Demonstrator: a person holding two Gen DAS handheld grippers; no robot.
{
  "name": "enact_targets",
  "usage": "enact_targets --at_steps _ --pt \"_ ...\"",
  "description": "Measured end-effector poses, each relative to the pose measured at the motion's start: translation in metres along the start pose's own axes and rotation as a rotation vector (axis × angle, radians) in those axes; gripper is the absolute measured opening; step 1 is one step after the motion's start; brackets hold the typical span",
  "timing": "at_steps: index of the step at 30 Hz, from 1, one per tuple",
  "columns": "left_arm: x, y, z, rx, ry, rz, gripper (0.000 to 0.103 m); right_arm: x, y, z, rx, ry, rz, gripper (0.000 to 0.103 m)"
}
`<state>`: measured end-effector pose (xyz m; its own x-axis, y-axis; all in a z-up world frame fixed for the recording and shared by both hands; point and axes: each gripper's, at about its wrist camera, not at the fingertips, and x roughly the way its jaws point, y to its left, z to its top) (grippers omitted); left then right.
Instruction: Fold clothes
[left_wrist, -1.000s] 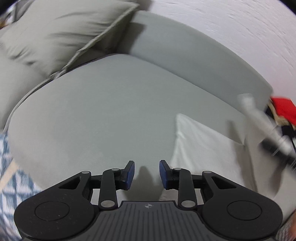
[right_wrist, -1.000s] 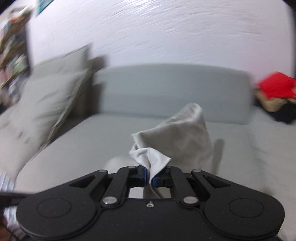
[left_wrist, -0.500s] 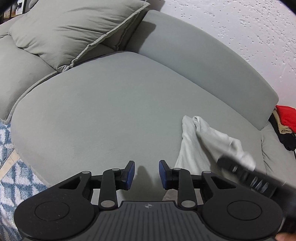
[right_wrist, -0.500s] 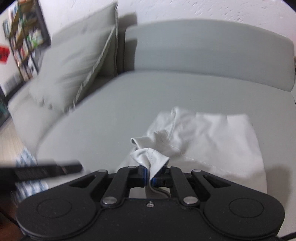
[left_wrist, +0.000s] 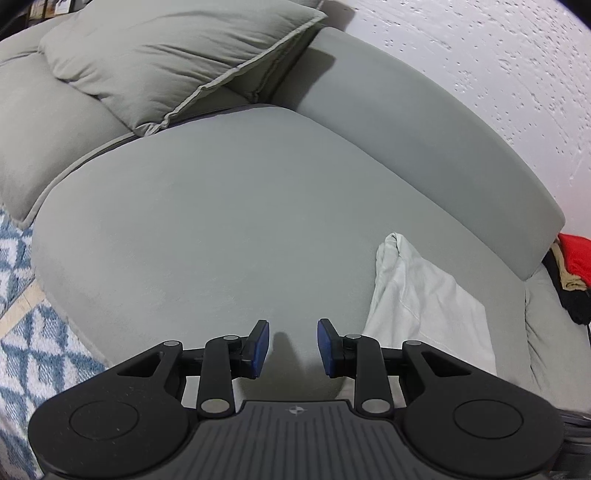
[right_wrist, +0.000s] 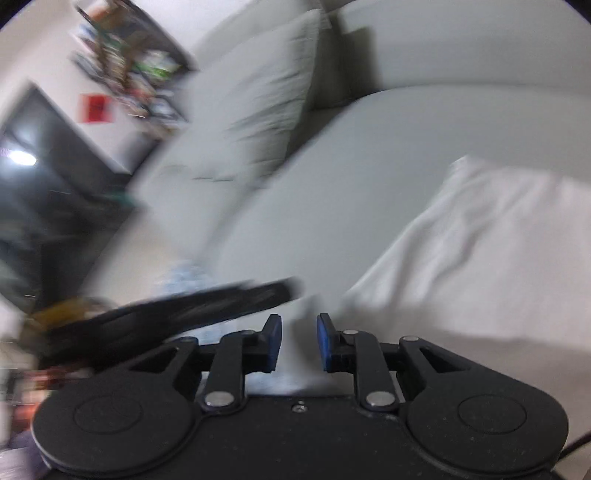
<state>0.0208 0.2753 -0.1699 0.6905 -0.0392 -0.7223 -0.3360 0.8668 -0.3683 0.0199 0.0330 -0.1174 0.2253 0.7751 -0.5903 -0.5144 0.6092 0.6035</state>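
Right wrist view: right gripper (right_wrist: 298, 343), jaws just opened and empty, has let the white garment (right_wrist: 480, 258) settle on the sofa seat (left_wrist: 221, 229); left gripper (left_wrist: 293, 349) waits part-open, empty.

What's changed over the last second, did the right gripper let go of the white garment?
Yes. The right gripper has just opened its jaws and released the white garment, which now lies flat on the sofa seat; nothing sits between its pads. The left gripper stayed open and empty.
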Motion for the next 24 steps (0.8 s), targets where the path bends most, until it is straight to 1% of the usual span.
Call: enact_targets --at_steps 2,4,6,8,11,12,14,16,18,19,21,22,24 --pt "-0.001 0.001 0.0 -0.007 -0.003 -0.002 0.027 -0.039 -0.01 -0.004 0.031 -0.073 -0.01 0.032" --pt "-0.001 -0.002 0.0 -0.002 -0.009 -0.005 0.027 -0.075 -0.025 -0.006 0.075 -0.151 -0.047 0.034" --pt "-0.003 -0.006 -0.001 0.009 -0.018 -0.008 0.027 -0.105 -0.041 -0.01 0.101 -0.221 -0.123 0.034" --pt "-0.005 -0.014 -0.003 0.048 -0.028 -0.008 0.026 -0.122 -0.055 -0.02 0.119 -0.266 -0.214 0.034" --pt "-0.012 -0.038 -0.009 0.175 -0.056 -0.04 0.021 -0.134 -0.075 -0.04 0.155 -0.292 -0.307 0.032" --pt "-0.015 -0.049 -0.011 0.231 -0.071 -0.057 0.021 -0.13 -0.079 -0.045 0.155 -0.28 -0.326 0.026" --pt "-0.016 -0.071 -0.016 0.316 -0.081 -0.105 0.021 -0.118 -0.083 -0.051 0.133 -0.251 -0.36 0.018" --pt "-0.008 -0.092 -0.021 0.363 -0.062 -0.144 0.019 -0.102 -0.084 -0.051 0.097 -0.221 -0.382 0.018" --pt "0.008 -0.108 -0.025 0.414 -0.049 -0.106 0.019 -0.082 -0.081 -0.047 0.05 -0.196 -0.41 0.017" --pt "0.021 -0.114 -0.027 0.441 -0.032 -0.042 0.019 -0.072 -0.08 -0.045 0.027 -0.184 -0.427 0.017" --pt "0.047 -0.118 -0.028 0.442 0.074 0.143 0.016 -0.055 -0.079 -0.043 -0.008 -0.155 -0.465 0.018" --pt "0.049 -0.115 -0.026 0.423 0.094 0.176 0.021 -0.048 -0.081 -0.043 -0.012 -0.13 -0.485 0.018" --pt "0.051 -0.11 -0.024 0.39 0.132 0.235 0.023 -0.048 -0.084 -0.058 -0.006 -0.09 -0.513 0.018"
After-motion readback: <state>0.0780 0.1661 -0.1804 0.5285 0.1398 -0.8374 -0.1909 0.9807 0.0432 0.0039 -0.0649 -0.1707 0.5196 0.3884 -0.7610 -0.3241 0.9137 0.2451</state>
